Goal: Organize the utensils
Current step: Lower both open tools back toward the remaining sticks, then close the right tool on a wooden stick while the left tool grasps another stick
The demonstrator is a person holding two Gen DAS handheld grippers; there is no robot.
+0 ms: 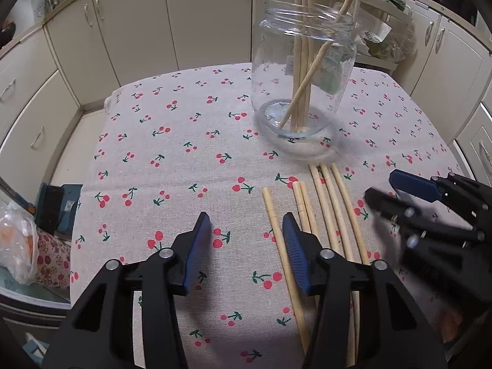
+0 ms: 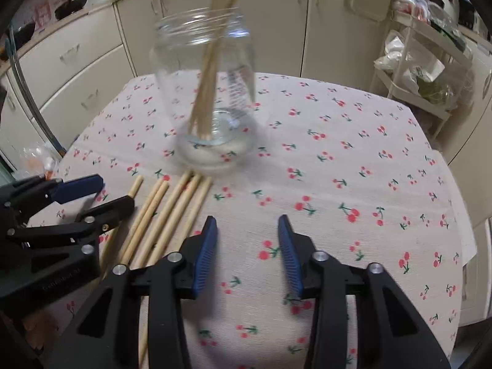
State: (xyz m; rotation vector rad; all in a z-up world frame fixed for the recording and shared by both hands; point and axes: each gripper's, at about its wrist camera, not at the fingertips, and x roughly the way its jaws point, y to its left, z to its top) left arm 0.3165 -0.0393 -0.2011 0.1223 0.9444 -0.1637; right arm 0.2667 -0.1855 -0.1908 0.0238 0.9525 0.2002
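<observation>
A clear glass jar (image 1: 303, 70) stands on the cherry-print tablecloth (image 1: 184, 153) with several wooden chopsticks (image 1: 303, 61) upright in it; it also shows in the right wrist view (image 2: 206, 86). Several loose chopsticks (image 1: 332, 212) lie side by side in front of the jar, also in the right wrist view (image 2: 172, 215). My left gripper (image 1: 247, 227) is open and empty, just left of the loose chopsticks. My right gripper (image 2: 247, 230) is open and empty, right of them; it shows in the left wrist view (image 1: 387, 189).
Cream kitchen cabinets (image 1: 123, 30) surround the table. A white rack with bags (image 2: 421, 70) stands at the back right. A plastic bag (image 1: 15, 243) and a blue box (image 1: 58, 209) lie off the table's left edge.
</observation>
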